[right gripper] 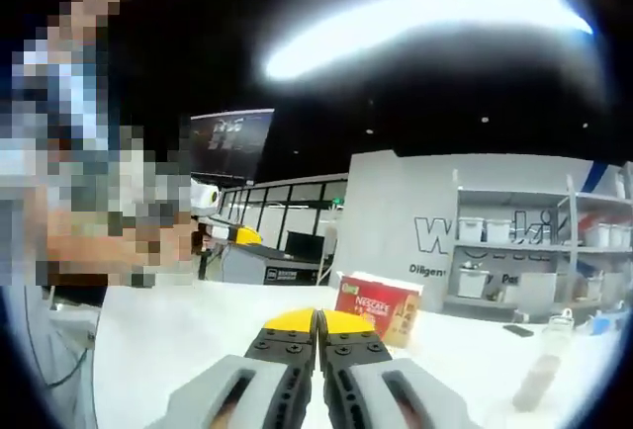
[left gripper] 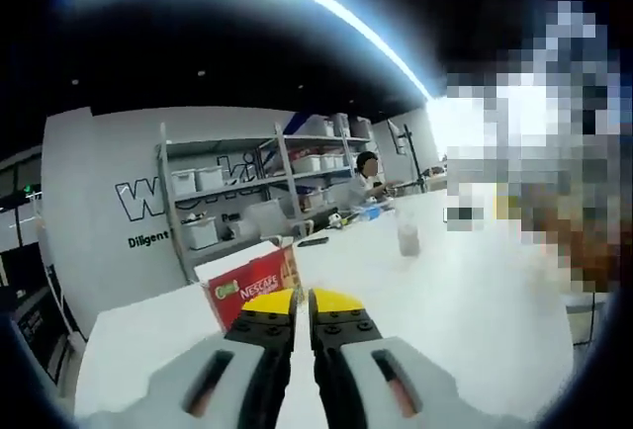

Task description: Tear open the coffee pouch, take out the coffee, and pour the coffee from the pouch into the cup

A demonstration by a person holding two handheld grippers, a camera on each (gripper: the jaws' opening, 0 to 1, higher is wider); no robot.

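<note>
A red Nescafe coffee box point(left gripper: 251, 285) stands on the white table point(left gripper: 465, 320), just beyond my left gripper point(left gripper: 302, 301), whose yellow-tipped jaws are shut with nothing between them. A clear cup point(left gripper: 407, 235) stands farther out on the table, to the right of that gripper. In the right gripper view the same red box point(right gripper: 381, 307) stands past my right gripper point(right gripper: 317, 321), also shut and holding nothing. The cup point(right gripper: 542, 374) sits low at the right there, blurred.
Metal shelving point(left gripper: 257, 187) with white bins lines the grey wall behind the table. A person point(left gripper: 368, 172) sits at the far end. A dark phone-like object point(left gripper: 314, 241) lies beyond the box. The other gripper's yellow tip point(right gripper: 235, 234) shows at the left of the right gripper view.
</note>
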